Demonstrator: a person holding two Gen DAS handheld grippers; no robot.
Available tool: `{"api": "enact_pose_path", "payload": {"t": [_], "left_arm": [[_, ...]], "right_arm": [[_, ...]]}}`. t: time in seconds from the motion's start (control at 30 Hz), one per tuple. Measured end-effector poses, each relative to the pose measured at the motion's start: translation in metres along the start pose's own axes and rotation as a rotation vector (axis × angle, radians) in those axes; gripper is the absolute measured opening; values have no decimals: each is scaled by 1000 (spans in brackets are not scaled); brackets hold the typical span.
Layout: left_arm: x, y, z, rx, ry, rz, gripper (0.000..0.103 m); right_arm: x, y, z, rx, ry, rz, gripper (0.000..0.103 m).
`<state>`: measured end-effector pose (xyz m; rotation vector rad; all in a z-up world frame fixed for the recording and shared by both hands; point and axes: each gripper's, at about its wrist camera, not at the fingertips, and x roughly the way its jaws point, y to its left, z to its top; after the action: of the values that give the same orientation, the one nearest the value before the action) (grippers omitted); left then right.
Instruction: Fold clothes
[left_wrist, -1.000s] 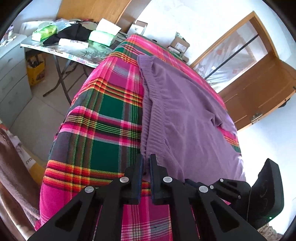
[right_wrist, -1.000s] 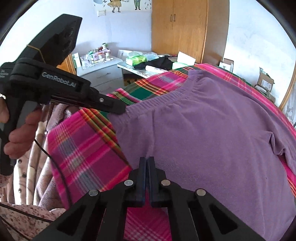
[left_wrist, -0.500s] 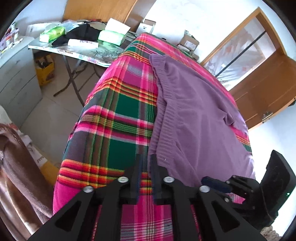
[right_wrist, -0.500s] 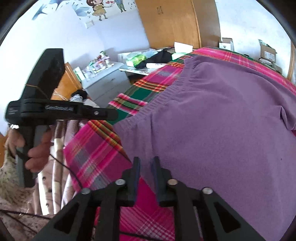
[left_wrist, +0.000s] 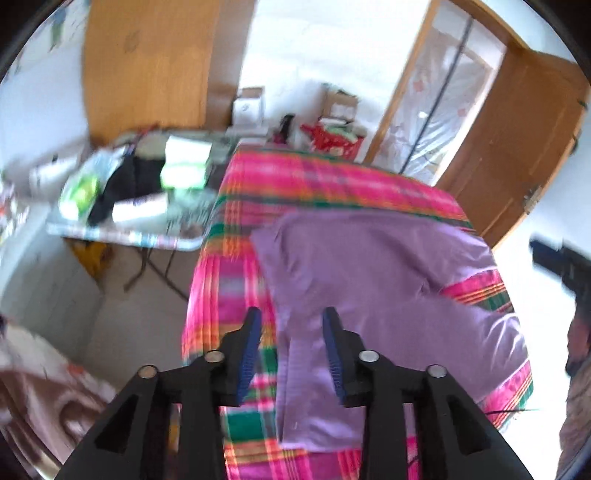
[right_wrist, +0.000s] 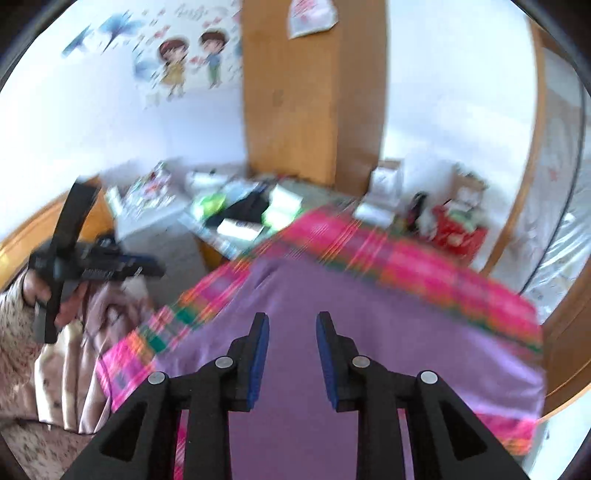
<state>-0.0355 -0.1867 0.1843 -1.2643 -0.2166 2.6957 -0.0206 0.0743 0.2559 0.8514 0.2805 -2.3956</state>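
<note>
Your left gripper (left_wrist: 291, 350) and right gripper (right_wrist: 290, 354) have just been opening and hold nothing above the purple sweater (left_wrist: 388, 295) on the bed (left_wrist: 332, 184), so grabbing one layer could undo your fold.

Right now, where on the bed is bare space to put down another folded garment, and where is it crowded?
Free: the strip of pink-and-green plaid bedcover left of the purple knit garment, and the band beyond it toward the wooden door. Crowded: the small folding side table, covered with tissue packs and dark cloth.

Cluttered folding table (left_wrist: 125, 236), wooden wardrobe (right_wrist: 310, 92)
</note>
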Motion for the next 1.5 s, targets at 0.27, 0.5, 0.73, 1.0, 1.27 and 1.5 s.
{"api": "enact_pose_path", "payload": {"t": [0.27, 0.5, 0.73, 1.0, 1.27, 1.5], "left_arm": [[49, -25, 69, 104, 53, 40, 38], [147, -25, 77, 143, 223, 32, 38], [207, -14, 85, 179, 282, 128, 38], [245, -14, 85, 303, 290, 215, 38], [266, -5, 84, 281, 323, 175, 38], [267, 0, 85, 240, 301, 128, 39]], "right_arm": [[41, -105, 51, 166, 41, 78, 31], [163, -152, 18, 170, 244, 82, 40], [241, -167, 8, 110, 322, 90, 50], [301, -167, -4, -11, 370, 63, 50], [322, -152, -13, -161, 366, 62, 50], [337, -160, -15, -121, 390, 101, 50]]}}
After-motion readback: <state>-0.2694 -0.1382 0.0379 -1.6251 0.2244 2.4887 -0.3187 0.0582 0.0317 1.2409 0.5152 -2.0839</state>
